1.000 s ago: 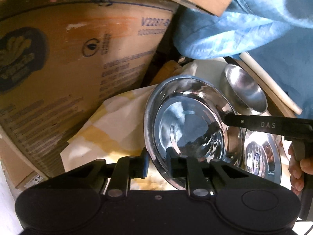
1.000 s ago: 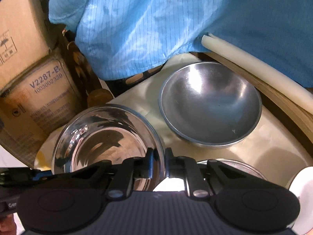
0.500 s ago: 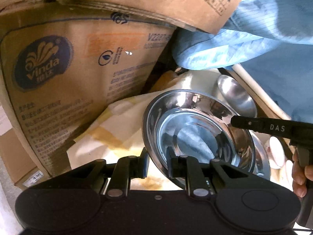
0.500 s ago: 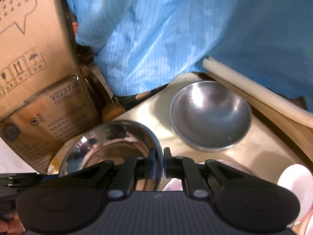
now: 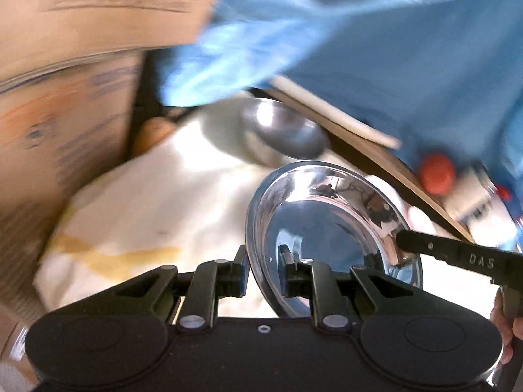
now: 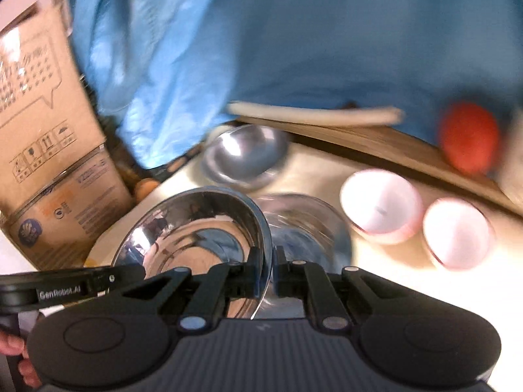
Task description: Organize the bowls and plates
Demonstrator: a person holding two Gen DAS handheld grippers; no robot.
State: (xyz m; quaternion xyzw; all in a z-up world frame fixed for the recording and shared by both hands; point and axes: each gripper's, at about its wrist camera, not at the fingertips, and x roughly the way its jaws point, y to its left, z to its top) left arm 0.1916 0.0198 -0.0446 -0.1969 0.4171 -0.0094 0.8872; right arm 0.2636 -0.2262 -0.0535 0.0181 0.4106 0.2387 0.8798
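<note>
Both grippers hold one shiny steel plate [image 5: 327, 228] by opposite edges, lifted off the table and tilted. My left gripper [image 5: 265, 263] is shut on its near rim in the left wrist view. My right gripper [image 6: 268, 261] is shut on the rim of the same plate [image 6: 196, 228] in the right wrist view. A second steel plate [image 6: 307, 225] lies on the table just beyond it. A dull steel bowl [image 6: 245, 156] stands further back. Two pink-rimmed white bowls [image 6: 380, 209] sit to the right.
Stacked cardboard boxes [image 6: 49, 163] close off the left side. A person in a blue garment [image 6: 294, 49] stands behind the table. A pale tube [image 6: 313, 114] and a wooden board edge [image 6: 376, 143] run along the back. A red round thing [image 6: 469, 137] is at the right.
The shiny plate has been carried to the right and a little up between both grippers. The pink-rimmed bowls and the red thing have come into view. Both views are now blurred.
</note>
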